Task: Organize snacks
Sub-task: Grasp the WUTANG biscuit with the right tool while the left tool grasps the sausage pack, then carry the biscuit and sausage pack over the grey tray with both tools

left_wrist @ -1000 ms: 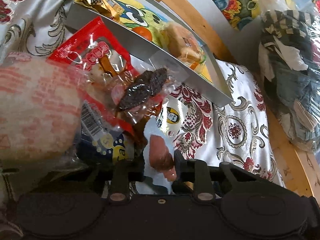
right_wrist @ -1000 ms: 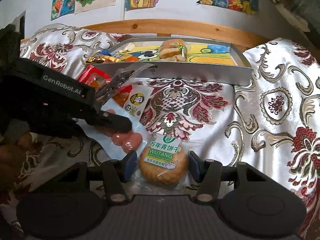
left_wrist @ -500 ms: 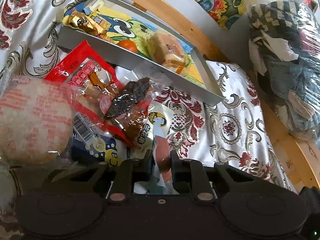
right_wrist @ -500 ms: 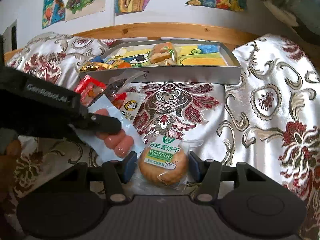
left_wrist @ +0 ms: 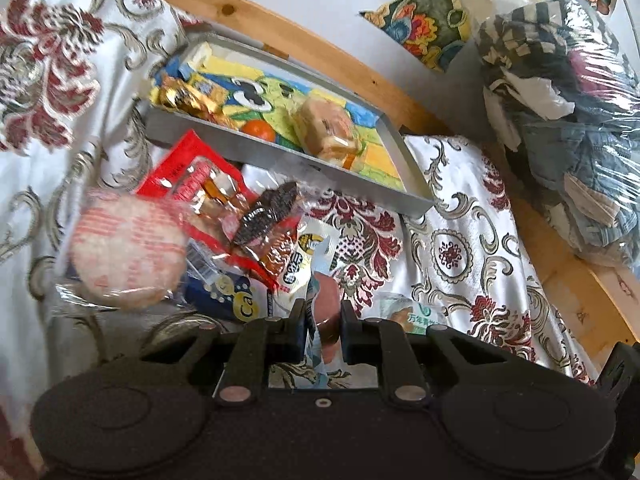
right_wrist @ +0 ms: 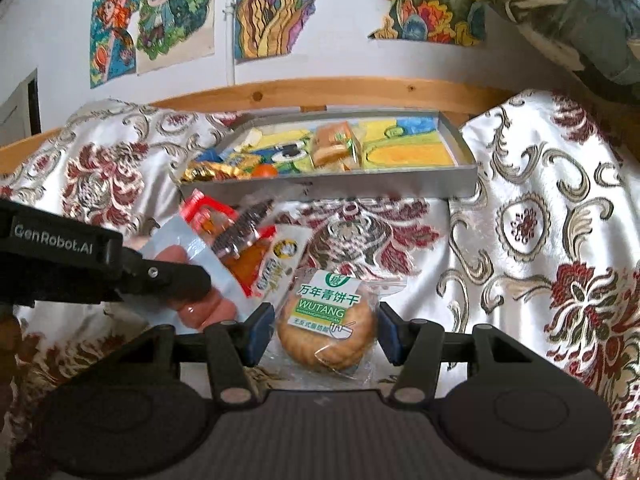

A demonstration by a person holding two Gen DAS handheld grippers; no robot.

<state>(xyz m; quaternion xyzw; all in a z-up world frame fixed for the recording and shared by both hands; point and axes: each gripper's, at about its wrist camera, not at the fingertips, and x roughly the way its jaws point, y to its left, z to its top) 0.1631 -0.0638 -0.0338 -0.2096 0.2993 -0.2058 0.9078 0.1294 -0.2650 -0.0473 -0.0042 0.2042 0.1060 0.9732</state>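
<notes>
My left gripper point(left_wrist: 323, 320) is shut on a clear packet of pink sausages point(left_wrist: 325, 300), held just above the patterned cloth. The right wrist view shows the same packet point(right_wrist: 208, 304) sticking out of the left gripper point(right_wrist: 188, 280). My right gripper point(right_wrist: 325, 334) stands open, its blue-padded fingers either side of a round WUTANG biscuit pack point(right_wrist: 328, 328) lying on the cloth. Behind is a grey tray point(right_wrist: 360, 188) with a bread pack point(right_wrist: 332, 148), gold-wrapped sweets point(right_wrist: 208, 170) and an orange ball point(right_wrist: 266, 170). In front of the tray point(left_wrist: 280, 152) lies a snack pile.
The pile holds a red packet point(left_wrist: 192, 172), a dark snack in clear wrap point(left_wrist: 268, 212), a round pink cake point(left_wrist: 128, 252), a yellow-white sachet point(left_wrist: 300, 264) and a blue pack point(left_wrist: 232, 296). A wooden rail point(right_wrist: 340, 92) runs behind. A plastic bag of clothes point(left_wrist: 560, 120) sits far right.
My left gripper has drawn back and up from the pile with the sausage packet in it. The right gripper stays around the biscuit pack, with its view tilted slightly upward.
</notes>
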